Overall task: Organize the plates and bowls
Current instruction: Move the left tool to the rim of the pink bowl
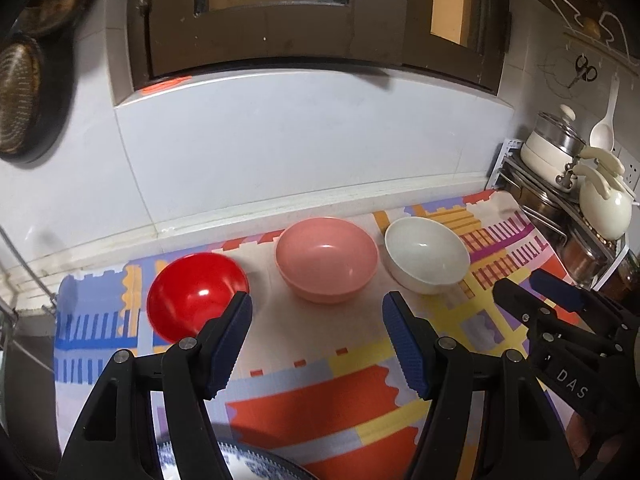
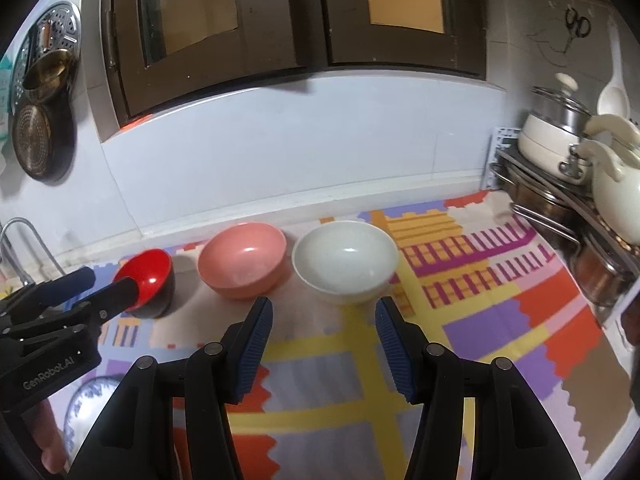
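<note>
Three bowls stand in a row on the patterned mat: a red bowl point(image 1: 192, 294) at the left, a pink bowl point(image 1: 326, 258) in the middle and a white bowl point(image 1: 426, 254) at the right. They also show in the right wrist view: red point(image 2: 146, 280), pink point(image 2: 244, 258), white point(image 2: 346, 260). My left gripper point(image 1: 318, 312) is open and empty, just in front of the pink bowl. My right gripper point(image 2: 324, 316) is open and empty, in front of the white bowl. A blue-and-white plate point(image 1: 248, 462) lies under my left gripper, mostly hidden; it also shows in the right wrist view point(image 2: 90, 404).
The colourful mat point(image 2: 480, 312) covers the counter against a white tiled wall. A metal rack point(image 2: 560, 216) with pots and a cream kettle point(image 2: 616, 188) stands at the right. A faucet point(image 2: 20, 240) is at the far left. Pans hang on the left wall.
</note>
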Tool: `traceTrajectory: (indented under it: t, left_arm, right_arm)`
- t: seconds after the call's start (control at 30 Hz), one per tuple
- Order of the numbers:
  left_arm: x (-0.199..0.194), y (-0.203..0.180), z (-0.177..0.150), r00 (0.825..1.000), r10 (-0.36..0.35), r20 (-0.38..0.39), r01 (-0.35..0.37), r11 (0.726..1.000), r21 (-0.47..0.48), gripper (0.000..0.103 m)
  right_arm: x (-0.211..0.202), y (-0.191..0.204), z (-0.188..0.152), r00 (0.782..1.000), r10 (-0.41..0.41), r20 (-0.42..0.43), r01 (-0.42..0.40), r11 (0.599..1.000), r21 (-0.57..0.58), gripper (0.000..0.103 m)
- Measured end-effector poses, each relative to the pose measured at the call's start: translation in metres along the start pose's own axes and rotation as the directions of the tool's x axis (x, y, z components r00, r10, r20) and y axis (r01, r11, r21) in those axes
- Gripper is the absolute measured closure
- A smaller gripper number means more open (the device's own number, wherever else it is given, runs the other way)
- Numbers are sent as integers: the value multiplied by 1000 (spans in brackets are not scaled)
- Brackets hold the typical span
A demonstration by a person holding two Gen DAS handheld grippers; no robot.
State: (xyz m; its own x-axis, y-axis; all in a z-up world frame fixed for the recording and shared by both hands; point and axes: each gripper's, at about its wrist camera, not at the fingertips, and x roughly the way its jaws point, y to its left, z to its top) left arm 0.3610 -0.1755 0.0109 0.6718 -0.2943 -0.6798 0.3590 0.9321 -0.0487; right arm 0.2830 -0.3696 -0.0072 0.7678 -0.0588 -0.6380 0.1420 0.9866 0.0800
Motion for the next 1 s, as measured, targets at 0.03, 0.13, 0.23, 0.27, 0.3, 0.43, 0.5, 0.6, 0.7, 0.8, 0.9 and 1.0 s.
traceTrajectory:
  t: [0.03,0.13,0.23,0.27,0.3,0.43,0.5,0.6,0.7,0.8,0.9,1.0]
  left_arm:
    - [4,2,4,1000,-3,-5,3,1000,2,36]
    - [17,11,13,1000,4,-11,-4,1000,14,36]
    - [32,19,22,1000,-5,-28,6,1000,15,36]
    - [37,21,24,999,-6,-35,7,1000,17,36]
    - [42,24,27,999,-9,-39,10,1000,20,36]
    - [62,32,33,998,-26,-62,28,999,31,36]
    - [73,35,35,997,-18,-72,21,999,47,36]
    - [90,41,39,995,-27,-95,33,997,63,36]
    - [104,44,41,994,-26,-109,35,996,83,36]
    - [120,48,43,991,-21,-129,33,995,92,36]
    - [134,52,43,987,-27,-157,41,995,86,36]
    - [147,55,41,984,-26,-176,41,996,83,37]
  right_arm:
    - [3,2,3,1000,7,-1,-7,1000,3,48]
    - [16,9,11,1000,29,-8,-29,999,14,48]
    - [31,17,19,998,53,-22,-52,998,33,48]
    - [36,19,21,998,55,-25,-54,998,35,48]
    - [40,21,23,998,56,-27,-55,998,37,48]
    - [59,30,29,997,65,-37,-62,996,64,49]
    - [68,33,30,997,68,-40,-65,995,80,49]
    - [82,38,30,995,74,-61,-68,993,94,49]
    - [98,43,28,993,84,-85,-74,991,113,49]
    - [112,46,27,990,97,-103,-83,987,135,50]
    - [128,47,26,985,110,-130,-89,984,157,56]
    - [141,46,25,982,112,-152,-83,980,181,59]
